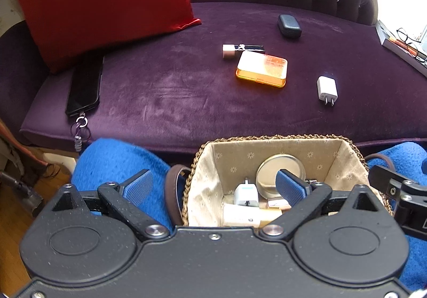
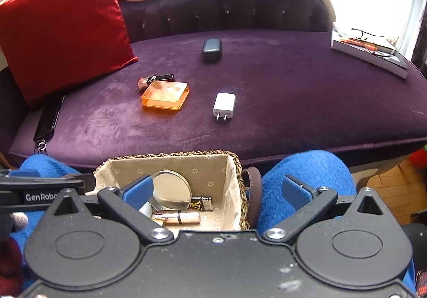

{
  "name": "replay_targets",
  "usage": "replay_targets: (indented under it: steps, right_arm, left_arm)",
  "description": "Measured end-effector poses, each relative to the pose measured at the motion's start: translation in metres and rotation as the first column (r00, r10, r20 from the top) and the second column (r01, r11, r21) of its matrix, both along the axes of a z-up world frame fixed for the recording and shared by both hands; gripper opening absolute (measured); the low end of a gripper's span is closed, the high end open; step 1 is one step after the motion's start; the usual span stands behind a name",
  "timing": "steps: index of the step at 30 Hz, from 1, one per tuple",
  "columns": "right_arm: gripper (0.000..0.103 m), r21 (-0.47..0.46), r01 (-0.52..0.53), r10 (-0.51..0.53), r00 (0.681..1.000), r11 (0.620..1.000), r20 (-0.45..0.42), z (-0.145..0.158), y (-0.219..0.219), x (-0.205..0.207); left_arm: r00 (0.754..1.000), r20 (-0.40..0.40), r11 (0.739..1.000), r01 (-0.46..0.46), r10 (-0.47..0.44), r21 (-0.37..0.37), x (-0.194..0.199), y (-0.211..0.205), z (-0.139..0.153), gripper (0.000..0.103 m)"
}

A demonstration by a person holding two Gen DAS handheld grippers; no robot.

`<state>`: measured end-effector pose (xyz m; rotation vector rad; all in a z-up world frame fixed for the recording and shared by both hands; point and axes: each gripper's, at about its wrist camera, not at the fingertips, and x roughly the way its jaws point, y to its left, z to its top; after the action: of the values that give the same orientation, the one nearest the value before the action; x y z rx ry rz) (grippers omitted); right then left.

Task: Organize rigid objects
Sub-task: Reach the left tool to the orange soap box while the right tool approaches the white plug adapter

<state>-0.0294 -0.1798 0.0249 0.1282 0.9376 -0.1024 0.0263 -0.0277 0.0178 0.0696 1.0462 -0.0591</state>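
A woven, cloth-lined basket (image 1: 347,162) (image 2: 213,164) rests between a person's blue-clad knees. It holds a round silver tin (image 1: 277,167) (image 2: 170,188), a white plug adapter (image 1: 246,192), a rose-gold lipstick (image 2: 178,218) and a lighter (image 2: 202,203). My left gripper (image 1: 214,186) hovers open over the basket's left rim, its pads touching nothing. My right gripper (image 2: 217,191) is open over the basket's right rim, also holding nothing. On the purple sofa seat lie an orange case (image 1: 263,70) (image 2: 165,96), a white charger (image 1: 327,90) (image 2: 224,104), a black case (image 1: 289,26) (image 2: 212,48) and a black-and-gold tube (image 1: 240,51) (image 2: 156,79).
A red cushion (image 2: 61,20) leans at the sofa's left end, with a black phone (image 1: 85,87) (image 2: 49,119) and its key ring beside it. A book with glasses and a pen on top (image 2: 371,52) lies at the right end. A brown strap (image 2: 253,191) hangs at the basket's side.
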Motion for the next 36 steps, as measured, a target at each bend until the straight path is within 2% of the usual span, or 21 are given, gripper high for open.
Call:
replay_targets:
  steps: [9,20,25,28,36]
  right_arm:
    - [0.103,-0.085,-0.083,0.084,0.996,0.993,0.005,-0.002,0.003,0.033]
    - [0.102,-0.101,-0.086,0.084,0.996,0.991,-0.026,-0.029,-0.015,0.081]
    - [0.102,-0.078,-0.061,0.059,0.998,0.995,-0.027,-0.045,-0.029,0.098]
    - [0.102,-0.012,-0.024,0.024,0.999,1.000,-0.036,-0.054,-0.038,0.104]
    - [0.102,0.052,-0.009,0.011,0.999,0.999,-0.032,-0.060,-0.045,0.111]
  left_arm:
    - [0.999,0.000,0.999,0.044,-0.044,0.024,0.029,-0.005,-0.004,0.096]
    - [0.996,-0.017,0.995,0.087,-0.087,0.044,0.083,-0.024,-0.020,0.096]
    - [0.994,-0.013,0.993,0.113,-0.113,0.039,0.112,-0.038,-0.027,0.096]
    - [0.990,-0.013,0.990,0.139,-0.139,0.029,0.130,-0.047,-0.031,0.096]
    - [0.977,-0.032,0.976,0.212,-0.210,0.047,0.167,-0.083,-0.044,0.096]
